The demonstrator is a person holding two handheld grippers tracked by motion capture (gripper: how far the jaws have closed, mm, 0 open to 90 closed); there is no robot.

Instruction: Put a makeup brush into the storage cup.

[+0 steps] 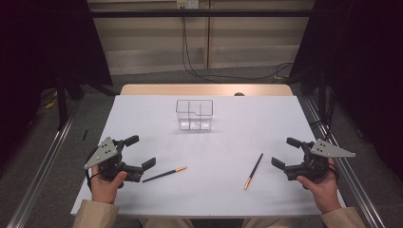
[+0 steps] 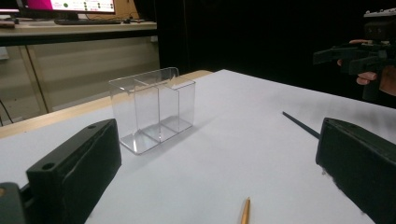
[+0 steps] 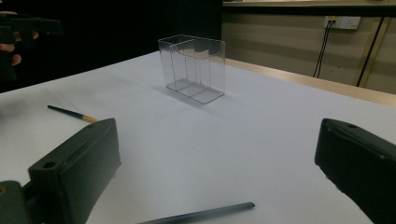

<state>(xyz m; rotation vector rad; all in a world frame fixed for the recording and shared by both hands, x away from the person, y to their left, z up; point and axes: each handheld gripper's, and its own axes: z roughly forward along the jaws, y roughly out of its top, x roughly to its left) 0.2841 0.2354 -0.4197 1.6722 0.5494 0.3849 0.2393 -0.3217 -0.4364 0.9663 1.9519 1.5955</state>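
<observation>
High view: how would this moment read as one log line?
left gripper: open, empty | right gripper: open, empty | two brushes: flat on table | clear holder: upright, empty

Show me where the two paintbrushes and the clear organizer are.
left paintbrush [image 1: 164, 175], high view, middle of its dark handle
right paintbrush [image 1: 254, 170], high view, middle of its handle
clear organizer [image 1: 194, 114], high view, its front wall

My white table sheet [image 1: 214, 156] is evenly lit from above, the surroundings falling into darkness. Soft shadows sit under my clear organizer [image 1: 194, 114]. My near jaws blur slightly; the pictures look grainy.
</observation>
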